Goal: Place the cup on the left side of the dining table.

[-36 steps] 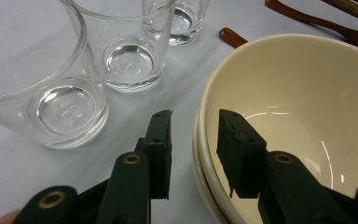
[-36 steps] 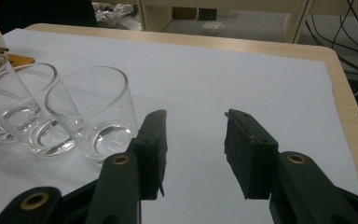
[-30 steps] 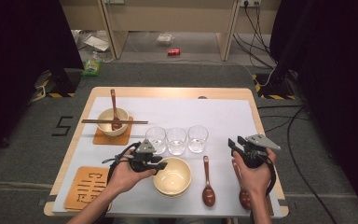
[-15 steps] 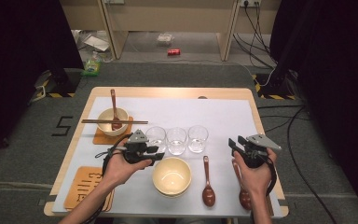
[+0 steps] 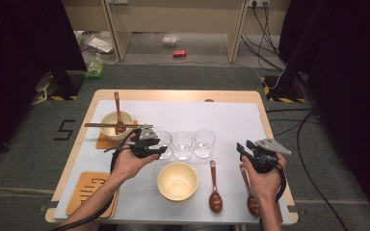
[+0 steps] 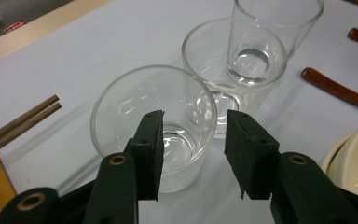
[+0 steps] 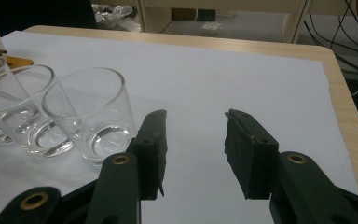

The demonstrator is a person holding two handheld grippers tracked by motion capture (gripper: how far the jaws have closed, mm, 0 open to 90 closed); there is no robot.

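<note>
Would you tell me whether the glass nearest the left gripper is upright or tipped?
Upright: the nearest glass stands on its base, rim up, on the white sheet.

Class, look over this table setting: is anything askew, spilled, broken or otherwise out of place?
Nothing stands out. The three clear drinking glasses stand upright in a row, nothing spilled or broken. The cream bowl sits upright, and the two brown wooden spoons lie side by side on the white sheet.

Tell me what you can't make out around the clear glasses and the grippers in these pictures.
- Nearest clear drinking glass: lower front wall hidden behind the left gripper in the left gripper view.
- Cream ceramic bowl: cut off by the right edge there.
- Dark brown wooden spoon: partly hidden by the right hand in the high view.
- Orange patterned coaster: markings too small.
</note>
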